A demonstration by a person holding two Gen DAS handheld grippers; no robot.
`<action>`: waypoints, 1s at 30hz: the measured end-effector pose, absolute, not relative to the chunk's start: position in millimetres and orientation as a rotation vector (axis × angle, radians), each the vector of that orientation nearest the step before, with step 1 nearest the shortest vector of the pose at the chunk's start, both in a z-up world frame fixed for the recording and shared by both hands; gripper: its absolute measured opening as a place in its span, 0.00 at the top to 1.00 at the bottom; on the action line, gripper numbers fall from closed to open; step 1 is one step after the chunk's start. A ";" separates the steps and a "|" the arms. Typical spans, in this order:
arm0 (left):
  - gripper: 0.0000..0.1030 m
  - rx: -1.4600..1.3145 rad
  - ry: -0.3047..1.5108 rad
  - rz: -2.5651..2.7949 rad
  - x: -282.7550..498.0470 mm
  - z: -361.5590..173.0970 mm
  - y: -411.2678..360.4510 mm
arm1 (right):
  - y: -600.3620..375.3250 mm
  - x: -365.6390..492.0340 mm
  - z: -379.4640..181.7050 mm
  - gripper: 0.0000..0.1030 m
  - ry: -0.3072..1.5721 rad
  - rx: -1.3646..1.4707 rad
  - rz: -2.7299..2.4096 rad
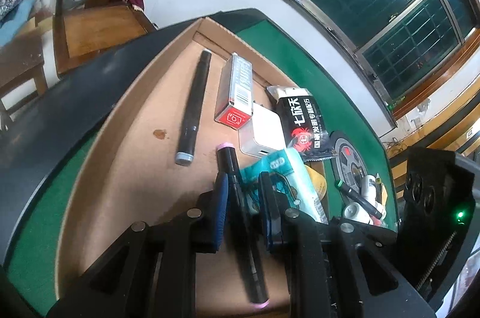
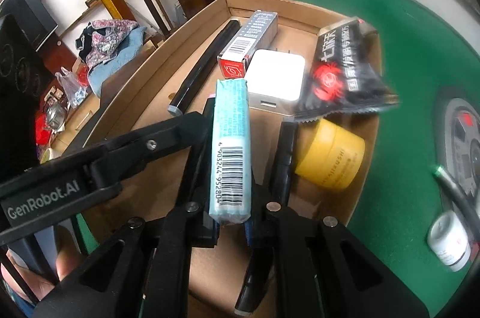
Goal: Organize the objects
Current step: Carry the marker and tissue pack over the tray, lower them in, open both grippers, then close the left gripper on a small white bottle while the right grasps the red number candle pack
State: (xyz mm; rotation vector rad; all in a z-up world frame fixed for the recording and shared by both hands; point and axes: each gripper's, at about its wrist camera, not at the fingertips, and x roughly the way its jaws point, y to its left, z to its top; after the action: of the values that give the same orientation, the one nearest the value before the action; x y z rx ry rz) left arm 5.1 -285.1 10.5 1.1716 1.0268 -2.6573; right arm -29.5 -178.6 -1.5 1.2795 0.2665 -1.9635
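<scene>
Both grippers carry items over the cardboard tray (image 1: 126,120).

From the left: a black pen (image 1: 194,105) lies in the tray beside a red-ended box (image 1: 235,90); the left gripper (image 1: 244,192) pinches a pink-capped black marker (image 1: 237,198); the right gripper (image 2: 232,177) is clamped on a teal tissue pack (image 2: 231,150), with a white charger (image 2: 277,78) and yellow jar (image 2: 330,157) beyond.

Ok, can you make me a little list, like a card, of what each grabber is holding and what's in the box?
Left gripper: shut on a black pen with pink ends
Right gripper: shut on a light blue tissue pack
Where: both over the cardboard box
In the box: long black pen, grey and red carton, white charger, black snack packet, yellow jar
Outside on green table: small white bottle, green-tipped pen
</scene>
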 end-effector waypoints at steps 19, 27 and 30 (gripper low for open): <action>0.83 1.187 0.913 -2.726 12.6 34.0 -240.7 | -99.5 -13.6 37.1 0.63 0.108 1.207 -1.987; 0.83 1.250 0.768 -2.826 -2.3 49.3 -186.3 | -26.2 -16.8 42.4 0.62 -0.043 1.210 -2.015; 0.83 1.302 0.700 -2.886 -11.4 52.9 -156.9 | 8.1 -14.9 40.3 0.62 -0.087 1.207 -2.033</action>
State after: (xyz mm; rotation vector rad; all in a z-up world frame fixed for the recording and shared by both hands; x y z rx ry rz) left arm -11.4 -156.9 52.9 1.3017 0.6998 -2.8859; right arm -14.9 8.1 40.3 1.2066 -0.0871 -2.0334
